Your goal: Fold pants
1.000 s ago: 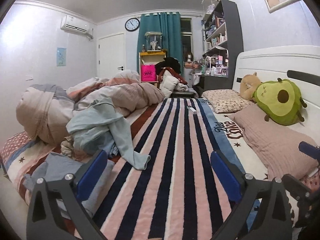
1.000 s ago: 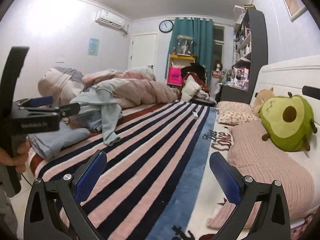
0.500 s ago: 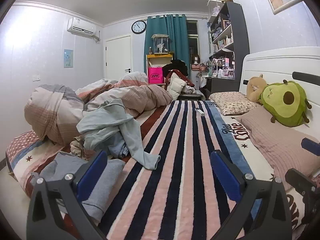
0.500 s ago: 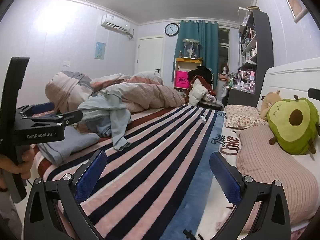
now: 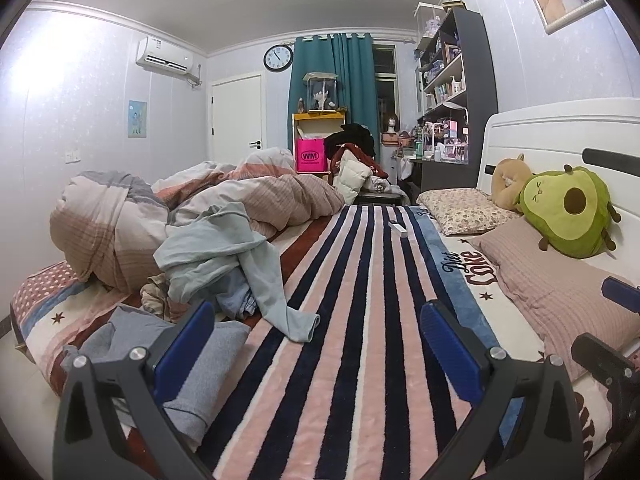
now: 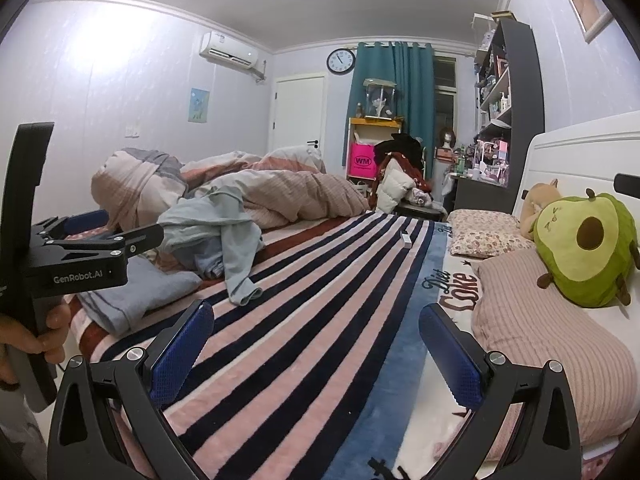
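Crumpled light blue pants (image 5: 224, 256) lie on the left side of the striped blanket (image 5: 360, 320), one leg trailing toward the middle. They also show in the right wrist view as pants (image 6: 216, 236). A folded grey-blue garment (image 5: 224, 344) rests at the bed's near left corner, just past my left gripper's left finger. My left gripper (image 5: 318, 344) is open and holds nothing, hovering short of the pants. My right gripper (image 6: 316, 340) is open too, above the blanket (image 6: 320, 300). A hand (image 6: 28, 336) holds the left gripper (image 6: 134, 224) beside the folded garment (image 6: 140, 292).
A bunched striped duvet (image 5: 160, 208) fills the bed's far left. Pillows (image 5: 560, 292) and an avocado plush (image 5: 568, 216) line the white headboard (image 5: 560, 128) on the right. A small white object (image 5: 399, 229) lies far up the blanket. Shelves (image 5: 452, 92) and clutter stand beyond.
Both grippers have drawn back a little from the bed, so the pants and duvet look farther off. Both stay open with nothing held, and the clothes have not moved.
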Tool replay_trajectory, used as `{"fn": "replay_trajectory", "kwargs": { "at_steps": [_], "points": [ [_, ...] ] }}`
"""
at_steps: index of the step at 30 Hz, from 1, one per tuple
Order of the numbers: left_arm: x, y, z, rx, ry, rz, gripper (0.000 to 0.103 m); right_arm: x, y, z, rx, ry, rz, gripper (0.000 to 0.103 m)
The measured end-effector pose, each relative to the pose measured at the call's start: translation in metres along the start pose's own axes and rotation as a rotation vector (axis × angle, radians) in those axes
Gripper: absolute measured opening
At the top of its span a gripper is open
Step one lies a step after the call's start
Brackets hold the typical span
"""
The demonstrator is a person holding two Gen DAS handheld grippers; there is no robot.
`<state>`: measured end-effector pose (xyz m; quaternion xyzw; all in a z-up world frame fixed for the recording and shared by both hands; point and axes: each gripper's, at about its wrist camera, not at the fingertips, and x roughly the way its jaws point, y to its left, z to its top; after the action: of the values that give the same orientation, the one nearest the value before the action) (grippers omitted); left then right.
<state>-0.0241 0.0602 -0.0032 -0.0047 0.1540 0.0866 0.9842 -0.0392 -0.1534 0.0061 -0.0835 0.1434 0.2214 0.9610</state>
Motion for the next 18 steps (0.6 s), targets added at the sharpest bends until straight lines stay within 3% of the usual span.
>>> {"fn": "replay_trajectory", "kwargs": {
  "at_steps": [18],
  "points": [
    [-0.0023, 0.0034, 0.0038, -0.002, -0.002, 0.001, 0.102, -0.0064, 0.0057, 0.007, 0.015, -0.004, -0.015, 0.102]
  ]
}}
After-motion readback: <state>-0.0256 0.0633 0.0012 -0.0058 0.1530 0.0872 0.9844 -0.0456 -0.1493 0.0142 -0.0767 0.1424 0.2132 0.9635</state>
